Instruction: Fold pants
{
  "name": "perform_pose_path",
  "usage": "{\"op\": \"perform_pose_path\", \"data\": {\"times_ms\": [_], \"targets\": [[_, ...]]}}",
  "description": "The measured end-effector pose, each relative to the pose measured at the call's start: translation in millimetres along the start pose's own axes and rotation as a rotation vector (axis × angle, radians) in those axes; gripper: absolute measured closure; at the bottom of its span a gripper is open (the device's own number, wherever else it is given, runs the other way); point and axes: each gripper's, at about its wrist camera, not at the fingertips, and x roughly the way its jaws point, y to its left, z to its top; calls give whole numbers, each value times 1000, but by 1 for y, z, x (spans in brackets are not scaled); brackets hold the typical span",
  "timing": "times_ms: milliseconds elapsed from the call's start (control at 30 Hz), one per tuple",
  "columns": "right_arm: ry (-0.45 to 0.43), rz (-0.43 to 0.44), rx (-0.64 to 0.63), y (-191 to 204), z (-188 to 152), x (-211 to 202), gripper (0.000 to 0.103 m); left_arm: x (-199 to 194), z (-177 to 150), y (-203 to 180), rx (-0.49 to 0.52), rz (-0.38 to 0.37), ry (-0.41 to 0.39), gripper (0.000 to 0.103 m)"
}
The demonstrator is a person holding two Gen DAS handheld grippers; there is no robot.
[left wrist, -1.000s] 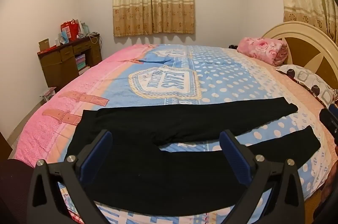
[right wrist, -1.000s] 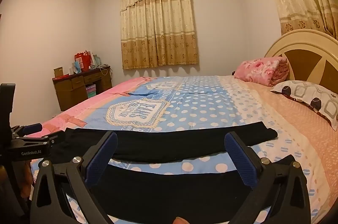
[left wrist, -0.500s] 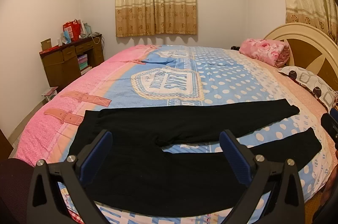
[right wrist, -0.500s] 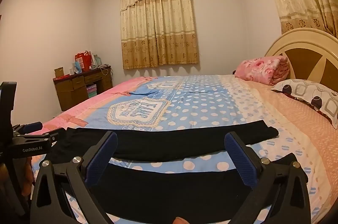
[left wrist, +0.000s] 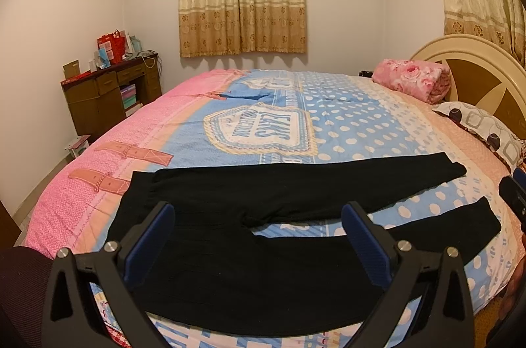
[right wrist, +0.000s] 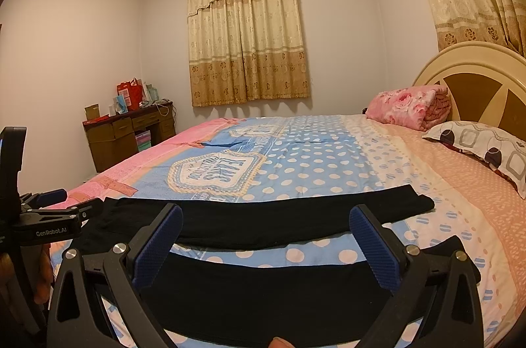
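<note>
Black pants (left wrist: 250,262) lie flat across the near edge of the bed, waistband to the left, both legs spread apart and running right. They also show in the right wrist view (right wrist: 263,292). My left gripper (left wrist: 258,213) is open and empty, hovering above the crotch and near leg. My right gripper (right wrist: 266,213) is open and empty, above the two legs. The left gripper's body (right wrist: 49,223) shows at the left edge of the right wrist view, over the waistband end.
The bed has a pink and blue quilt (left wrist: 263,127). A folded pink floral blanket (left wrist: 411,78) and a patterned pillow (left wrist: 483,124) lie by the headboard (left wrist: 483,65) on the right. A brown desk (left wrist: 108,91) stands by the far left wall.
Both views have shifted slightly; the left gripper has tilted down a little over the pants. The pants have not moved. Both grippers stay open.
</note>
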Motion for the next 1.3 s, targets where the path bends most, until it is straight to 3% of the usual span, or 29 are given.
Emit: {"op": "perform_pose_path", "data": {"times_ms": [1300], "targets": [[9, 4, 2, 3, -7, 2, 1, 1, 0, 3, 0, 0, 2, 0]]}}
